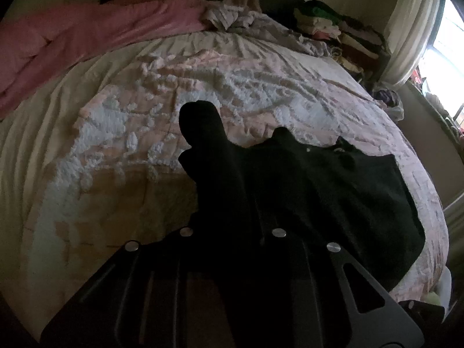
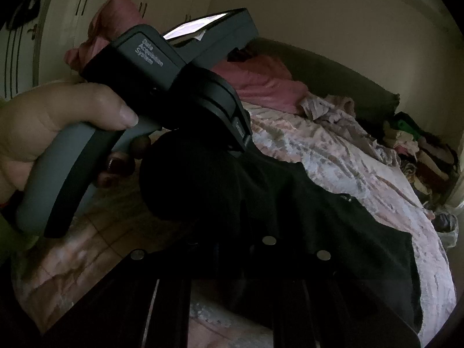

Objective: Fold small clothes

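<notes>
— Dim bedroom it was, and the bed (image 1: 87,150) took up most of it, with a tufted pink-and-white bedspread (image 1: 220,81) pulled over it.

— And the folding, how far had it got?

— Hardly begun, I'd say. One dark garment (image 1: 342,185) was lifted off the spread at its near end, the rest trailing down onto the bed toward the right edge. No crease or fold in it that I could make out; it was too black to read.

— Who had hold of it?

— Both, by the look of it. The left gripper (image 1: 229,203) had the cloth bunched over its fingers, a dark lump sticking up past them, so I judged it closed on the fabric. The right gripper (image 2: 229,226) sat just beside, buried under the same cloth; whether its jaws were pinched or spread I could not tell. The left hand (image 2: 58,121) was wrapped round its grey handle.

— Anything already folded?

— A heap of mixed clothes (image 1: 342,32) lay at the far corner by the curtain (image 1: 411,26), maybe stacked, maybe not. A pink blanket (image 1: 87,40) was rumpled along the head.

— Any basket or bin?

— None that I saw. Everything lay loose on the bed.
</notes>
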Action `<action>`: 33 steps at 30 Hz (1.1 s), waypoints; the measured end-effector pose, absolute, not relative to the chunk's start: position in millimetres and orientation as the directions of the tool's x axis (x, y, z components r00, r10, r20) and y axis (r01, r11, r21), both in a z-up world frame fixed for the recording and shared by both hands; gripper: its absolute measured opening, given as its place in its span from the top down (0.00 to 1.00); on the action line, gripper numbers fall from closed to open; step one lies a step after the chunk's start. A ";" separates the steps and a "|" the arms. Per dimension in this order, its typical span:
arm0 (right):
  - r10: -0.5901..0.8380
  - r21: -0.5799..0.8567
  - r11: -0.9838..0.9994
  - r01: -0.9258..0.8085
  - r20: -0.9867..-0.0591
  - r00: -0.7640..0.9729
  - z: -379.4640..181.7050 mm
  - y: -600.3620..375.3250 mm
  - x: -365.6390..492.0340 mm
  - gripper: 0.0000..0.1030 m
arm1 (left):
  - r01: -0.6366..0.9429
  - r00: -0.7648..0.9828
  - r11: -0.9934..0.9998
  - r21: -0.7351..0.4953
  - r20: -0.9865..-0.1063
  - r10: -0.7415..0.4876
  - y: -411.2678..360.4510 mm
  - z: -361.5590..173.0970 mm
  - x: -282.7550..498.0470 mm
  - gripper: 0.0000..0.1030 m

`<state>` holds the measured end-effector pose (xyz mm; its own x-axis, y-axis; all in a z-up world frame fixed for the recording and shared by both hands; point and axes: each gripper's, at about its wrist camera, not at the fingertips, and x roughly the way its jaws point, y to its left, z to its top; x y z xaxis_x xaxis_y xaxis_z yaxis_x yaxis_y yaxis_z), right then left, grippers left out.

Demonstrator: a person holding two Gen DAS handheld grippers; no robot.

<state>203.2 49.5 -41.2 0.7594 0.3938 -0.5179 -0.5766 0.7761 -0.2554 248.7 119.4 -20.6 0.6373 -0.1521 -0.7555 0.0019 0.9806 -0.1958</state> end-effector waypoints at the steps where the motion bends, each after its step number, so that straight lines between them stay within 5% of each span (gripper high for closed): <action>1: 0.393 -0.256 0.779 -0.573 -0.513 0.763 -40.0 48.0 202.6 0.91 | 0.002 0.643 0.980 -0.197 -0.750 -0.152 117.7 -17.8 247.4 0.90; 33: 0.319 -0.088 0.913 -0.398 -0.453 0.832 0.7 -77.1 195.2 0.92 | 0.075 0.701 0.994 -0.074 -0.705 -0.106 -18.7 55.7 239.1 0.90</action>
<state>195.2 -77.1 0.7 0.8322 0.3193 -0.4533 -0.3982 0.9131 -0.0878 239.1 -18.7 55.7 0.7011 -0.1055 -0.7052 0.0748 0.9944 -0.0744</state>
